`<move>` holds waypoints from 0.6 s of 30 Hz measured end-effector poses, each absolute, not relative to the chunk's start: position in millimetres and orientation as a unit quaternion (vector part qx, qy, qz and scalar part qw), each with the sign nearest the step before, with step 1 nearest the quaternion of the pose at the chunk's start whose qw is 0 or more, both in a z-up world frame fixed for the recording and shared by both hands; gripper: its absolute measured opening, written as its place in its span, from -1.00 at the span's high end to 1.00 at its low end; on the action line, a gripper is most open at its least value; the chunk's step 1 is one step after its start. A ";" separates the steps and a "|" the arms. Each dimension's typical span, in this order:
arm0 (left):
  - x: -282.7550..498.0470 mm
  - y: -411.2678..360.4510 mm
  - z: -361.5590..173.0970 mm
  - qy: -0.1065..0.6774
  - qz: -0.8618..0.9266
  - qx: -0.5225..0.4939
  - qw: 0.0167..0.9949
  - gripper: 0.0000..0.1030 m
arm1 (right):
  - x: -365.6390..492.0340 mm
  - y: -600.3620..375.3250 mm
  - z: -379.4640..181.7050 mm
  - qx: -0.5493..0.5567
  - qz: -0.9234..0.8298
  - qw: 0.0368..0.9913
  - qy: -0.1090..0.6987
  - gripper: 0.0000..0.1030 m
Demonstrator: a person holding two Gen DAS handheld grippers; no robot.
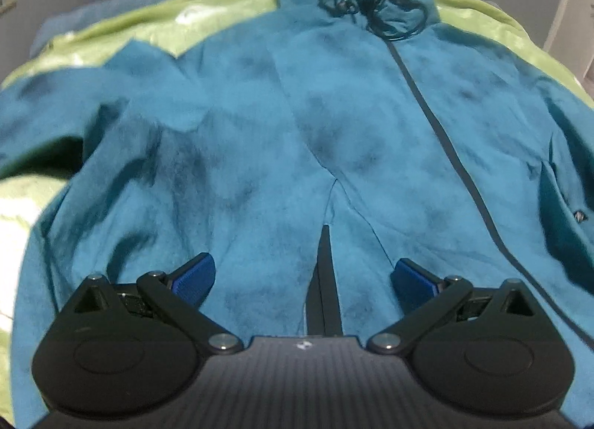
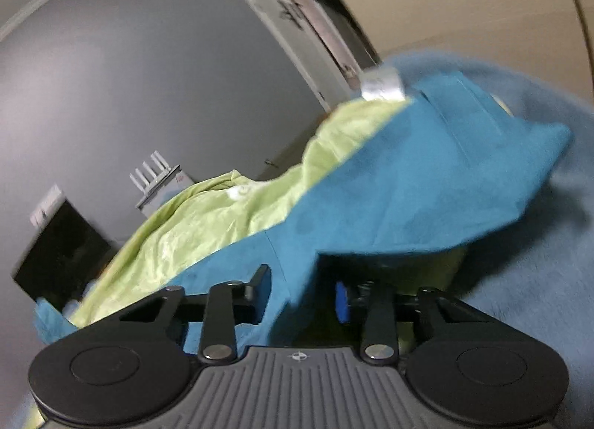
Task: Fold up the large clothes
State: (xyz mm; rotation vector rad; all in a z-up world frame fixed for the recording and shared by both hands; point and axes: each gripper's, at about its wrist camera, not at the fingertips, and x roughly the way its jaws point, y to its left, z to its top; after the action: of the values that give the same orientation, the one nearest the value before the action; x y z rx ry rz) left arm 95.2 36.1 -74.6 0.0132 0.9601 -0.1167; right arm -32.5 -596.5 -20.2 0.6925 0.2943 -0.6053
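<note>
Right tongs (image 2: pixel 302 293) tilted, astride jacket (image 2: pixel 408 184)

No readable text or numbers anywhere; only a small round crosshair emblem (image 2: pixel 297 356) on each tongs' housing.

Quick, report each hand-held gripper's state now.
Left hand-held gripper: open, holding nothing, above the teal jacket.
Right hand-held gripper: closed on a fold of the teal jacket.

One teal jacket (image 1: pixel 260 113), one green bedsheet (image 1: pixel 111 31), two grippers (image 1: pixel 304 276) (image 2: pixel 302 295).
</note>
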 end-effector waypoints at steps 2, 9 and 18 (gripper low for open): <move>97.7 36.1 -77.6 0.463 -0.059 0.005 0.884 -1.00 | -22.9 -588.3 -8.8 0.298 -0.292 0.898 0.142 0.67; 90.5 37.5 -73.5 0.443 -0.074 0.000 0.894 -1.00 | 19.1 -527.9 69.0 0.161 -0.224 0.957 0.092 0.91; 90.5 49.6 -68.7 0.419 -0.099 -0.054 0.901 -1.00 | 82.0 -387.5 125.1 0.054 -0.061 0.994 0.075 0.86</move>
State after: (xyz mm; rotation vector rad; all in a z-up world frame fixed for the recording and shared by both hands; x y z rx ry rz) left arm 90.5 49.6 -68.7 -0.1124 0.8669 -0.2048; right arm 82.0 -387.5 125.1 0.1083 0.1509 -0.1232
